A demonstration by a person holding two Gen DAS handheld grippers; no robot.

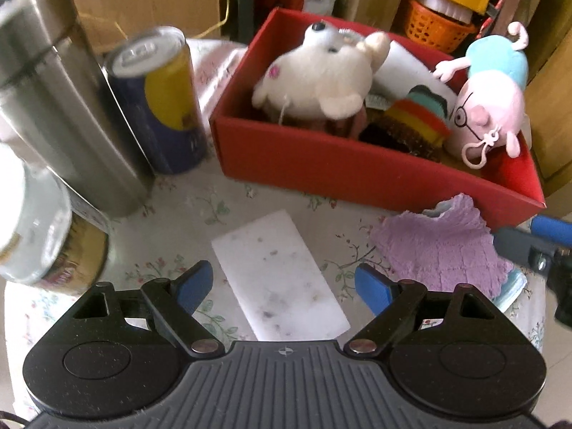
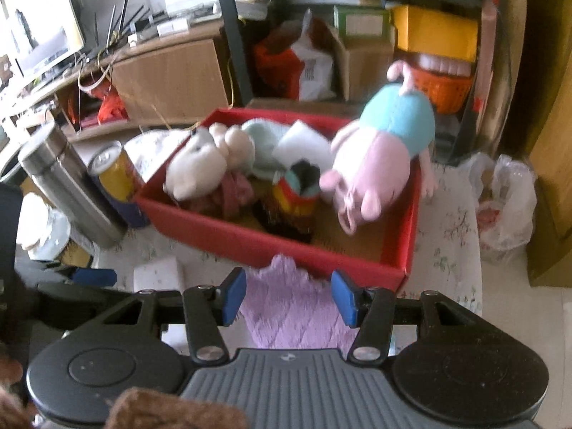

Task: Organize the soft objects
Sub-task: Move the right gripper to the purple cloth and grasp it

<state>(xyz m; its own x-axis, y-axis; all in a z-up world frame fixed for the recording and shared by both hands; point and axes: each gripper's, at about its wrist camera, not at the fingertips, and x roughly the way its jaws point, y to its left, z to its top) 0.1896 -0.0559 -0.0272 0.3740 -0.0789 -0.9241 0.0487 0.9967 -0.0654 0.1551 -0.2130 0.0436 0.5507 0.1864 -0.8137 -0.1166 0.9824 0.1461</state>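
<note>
Floral-clothed bench was seen carrying a red box. White sponge lay between the wide-open left gripper fingers, untouched. Purple cloth lay between the parted right gripper fingers, ungripped.

Place: you are looking at a lived-in room of a home, doubling as storage and a work corner.
Desk: you are working over a desk covered in a floral cloth, the household kind.
Everyday things: a steel flask and a drink can are standing on it beside a red box of plush toys.
Clutter behind: cardboard boxes, an orange basket, a yellow box and a red and white bag are piling up on the floor.
Work corner: a monitor and loose cables are sitting on a wooden sideboard at the left.
Floor: a plastic bag is lying by a wooden cabinet.
</note>
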